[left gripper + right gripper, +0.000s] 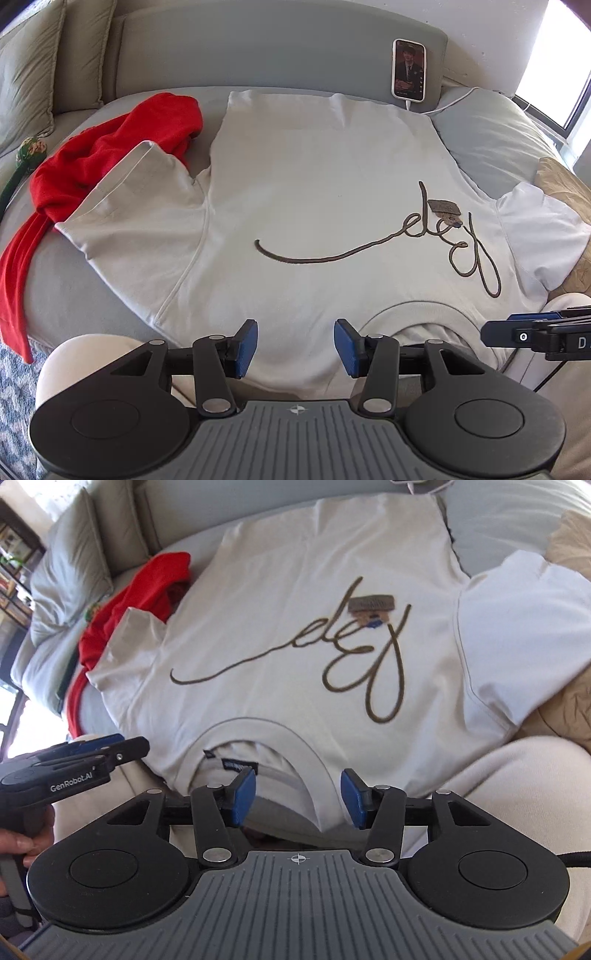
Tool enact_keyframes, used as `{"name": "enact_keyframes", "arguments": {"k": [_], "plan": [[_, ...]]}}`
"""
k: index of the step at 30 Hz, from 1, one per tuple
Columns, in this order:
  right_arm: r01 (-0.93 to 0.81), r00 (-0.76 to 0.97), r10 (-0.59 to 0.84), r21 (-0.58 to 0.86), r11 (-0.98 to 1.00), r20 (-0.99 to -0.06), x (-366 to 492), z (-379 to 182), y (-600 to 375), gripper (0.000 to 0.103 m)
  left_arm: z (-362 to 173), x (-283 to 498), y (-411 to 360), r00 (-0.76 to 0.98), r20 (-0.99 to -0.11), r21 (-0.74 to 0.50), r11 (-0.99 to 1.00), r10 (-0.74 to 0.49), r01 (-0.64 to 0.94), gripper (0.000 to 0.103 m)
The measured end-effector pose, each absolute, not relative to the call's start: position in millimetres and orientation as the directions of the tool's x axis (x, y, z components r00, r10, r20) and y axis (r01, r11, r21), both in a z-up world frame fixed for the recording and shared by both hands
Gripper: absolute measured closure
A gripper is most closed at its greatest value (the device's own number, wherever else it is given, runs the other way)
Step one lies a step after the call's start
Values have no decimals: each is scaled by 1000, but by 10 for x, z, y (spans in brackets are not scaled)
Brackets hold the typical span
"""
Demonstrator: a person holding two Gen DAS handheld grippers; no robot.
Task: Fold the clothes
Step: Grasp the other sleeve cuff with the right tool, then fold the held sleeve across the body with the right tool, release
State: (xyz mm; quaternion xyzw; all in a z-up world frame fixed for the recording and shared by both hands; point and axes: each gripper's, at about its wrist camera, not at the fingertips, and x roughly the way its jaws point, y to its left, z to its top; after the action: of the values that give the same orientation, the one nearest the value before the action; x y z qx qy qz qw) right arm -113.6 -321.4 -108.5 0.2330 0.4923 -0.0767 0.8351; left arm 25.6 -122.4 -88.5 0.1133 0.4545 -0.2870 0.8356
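A white T-shirt with brown script lettering lies spread flat on a grey bed, collar toward me; it also shows in the right wrist view. My left gripper is open and empty, just above the shirt's near edge, left of the collar. My right gripper is open and empty over the collar. Each gripper shows in the other's view: the right at the right edge, the left at the left edge. A red garment lies crumpled under the shirt's left sleeve.
A phone on a charging cable leans against the grey headboard. Pillows stand at the far left, a grey pillow at the right. A tan cushion lies beside the right sleeve. My knees in cream trousers are close below.
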Motion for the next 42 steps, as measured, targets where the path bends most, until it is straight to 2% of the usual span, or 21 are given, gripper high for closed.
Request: {"name": "enact_keyframes", "arguments": {"k": [4,9,15,17,21,27,32,34,38,39,40,41,42], "plan": [[363,484,90,294,884,-870,-972,-1273,-3163,50,-1146,255,-1387,361,-875,-46,798,-322,601,55],[373,417,98,269,888,-903,-1042,-1354,-3127,50,-1065,200,-1316,327,-895,-43,789,-303,612,55],[419,545,126,399,815,-829,-1353,-971,-3361,49,-855,191,-1085,371,-860,-96,825,-350,556,54],[450,599,90,427,784,-796,-1448,-826,-3505,48,-764,223,-1025,394,-842,-120,841,-367,527,54],[555,678,-72,445,703,-731,-1742,-608,-3907,48,-568,255,-964,421,-805,-179,848,-418,499,53],[717,668,-269,504,481,-694,-2192,-585,-4597,48,-425,198,-1050,445,-773,-178,828,-452,531,50],[740,669,-292,576,346,-684,-2354,-807,-5027,50,-538,149,-1159,404,-802,-169,817,-439,552,50],[728,684,-290,599,334,-669,-2331,-870,-5135,59,-576,121,-1181,392,-810,-169,812,-437,558,50],[739,671,-313,573,353,-672,-2202,-952,-5270,66,-613,81,-1207,381,-817,-162,807,-432,568,50],[744,664,-323,553,375,-674,-2154,-952,-5269,73,-619,79,-1208,379,-818,-162,806,-432,569,50],[749,655,-332,527,402,-679,-2103,-945,-5259,85,-623,77,-1206,377,-819,-164,806,-433,569,50],[752,646,-341,495,435,-683,-2047,-931,-5236,93,-626,77,-1200,376,-818,-167,805,-435,569,50],[754,637,-352,458,471,-686,-1990,-913,-5206,96,-628,79,-1191,375,-818,-170,806,-437,568,50]]}}
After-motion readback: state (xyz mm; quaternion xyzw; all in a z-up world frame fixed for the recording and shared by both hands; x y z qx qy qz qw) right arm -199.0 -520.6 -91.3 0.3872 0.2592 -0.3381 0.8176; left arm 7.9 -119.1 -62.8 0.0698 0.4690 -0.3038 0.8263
